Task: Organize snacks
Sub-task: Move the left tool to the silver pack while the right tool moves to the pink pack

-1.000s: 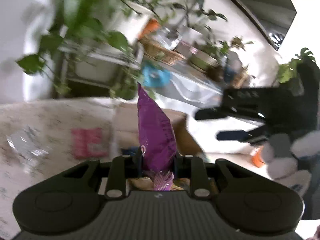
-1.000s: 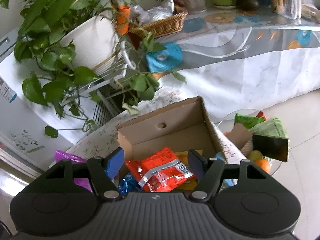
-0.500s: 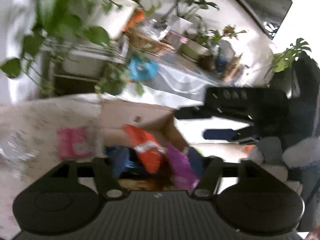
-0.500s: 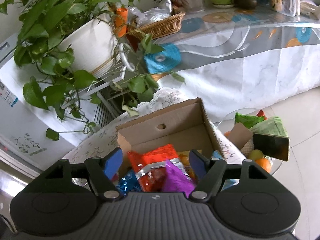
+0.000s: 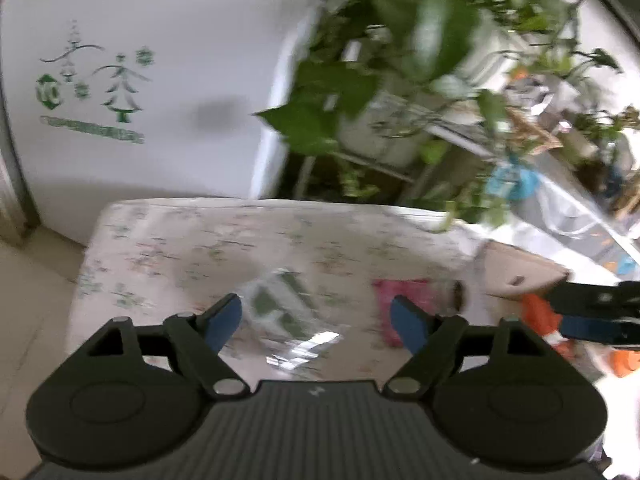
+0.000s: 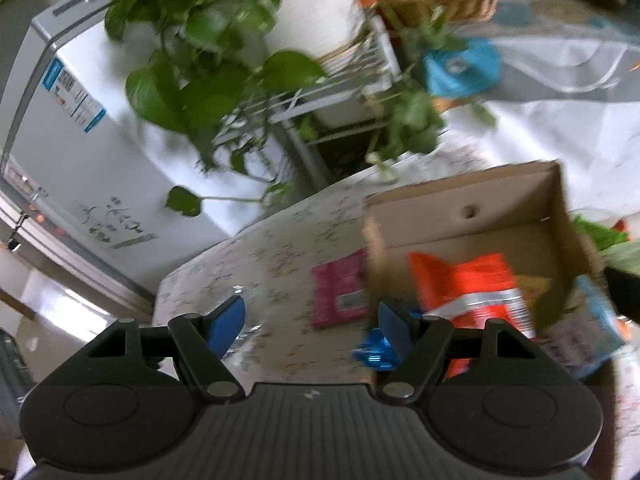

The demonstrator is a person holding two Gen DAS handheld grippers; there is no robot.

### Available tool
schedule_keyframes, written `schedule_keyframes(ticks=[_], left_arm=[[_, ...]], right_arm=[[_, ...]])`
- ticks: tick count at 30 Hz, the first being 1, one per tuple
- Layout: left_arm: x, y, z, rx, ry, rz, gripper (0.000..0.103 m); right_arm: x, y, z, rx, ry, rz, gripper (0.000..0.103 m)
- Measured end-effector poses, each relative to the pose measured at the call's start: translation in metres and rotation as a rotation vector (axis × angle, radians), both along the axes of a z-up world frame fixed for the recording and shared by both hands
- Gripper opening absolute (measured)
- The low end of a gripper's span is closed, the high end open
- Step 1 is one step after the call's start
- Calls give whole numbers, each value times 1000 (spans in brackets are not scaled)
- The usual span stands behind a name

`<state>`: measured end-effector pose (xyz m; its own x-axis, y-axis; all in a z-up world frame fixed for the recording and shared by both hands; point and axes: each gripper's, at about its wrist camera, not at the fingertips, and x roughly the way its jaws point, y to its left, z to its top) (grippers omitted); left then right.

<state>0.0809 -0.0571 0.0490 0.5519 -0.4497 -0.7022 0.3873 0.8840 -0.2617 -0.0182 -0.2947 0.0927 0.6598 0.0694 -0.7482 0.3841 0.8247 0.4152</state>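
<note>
In the left wrist view my left gripper (image 5: 316, 316) is open over the floral tablecloth (image 5: 200, 248), its jaws still opening with nothing pressed between them. A clear packet with green contents (image 5: 288, 320) lies on the cloth just beyond its fingers. To its right lie a pink packet (image 5: 400, 300) and the cardboard box (image 5: 516, 276). My right gripper (image 6: 311, 320) is open and empty. Ahead of it lies the pink packet (image 6: 340, 288), beside the cardboard box (image 6: 472, 208), which holds an orange packet (image 6: 468, 280). A shiny blue wrapper (image 6: 372, 350) shows by the right finger.
Leafy potted plants (image 6: 208, 60) on a white rack hang over the table's far side. A white fridge (image 5: 140, 80) stands behind the table's left end. The table edge (image 5: 80, 280) drops to the floor on the left. A light-blue packet (image 6: 592, 320) lies right of the box.
My left gripper let go of the purple packet over the box, opened, and swung left to the clear packet. My right gripper also swung left, from over the box toward the pink packet.
</note>
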Motion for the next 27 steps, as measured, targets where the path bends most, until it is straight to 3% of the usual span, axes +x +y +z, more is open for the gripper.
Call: schedule_keyframes(ticks=[3, 9, 12, 27], left_arm=[[11, 2, -14, 29, 25, 32, 83], [32, -2, -34, 7, 83, 91, 83], [40, -7, -42, -11, 94, 96, 85], [53, -31, -79, 79, 140, 106, 86]], right_arm=[[14, 9, -9, 62, 0, 7, 79], [44, 24, -32, 147, 27, -13, 79], [57, 25, -44, 142, 56, -64, 79], [104, 24, -80, -19, 188, -136, 82]])
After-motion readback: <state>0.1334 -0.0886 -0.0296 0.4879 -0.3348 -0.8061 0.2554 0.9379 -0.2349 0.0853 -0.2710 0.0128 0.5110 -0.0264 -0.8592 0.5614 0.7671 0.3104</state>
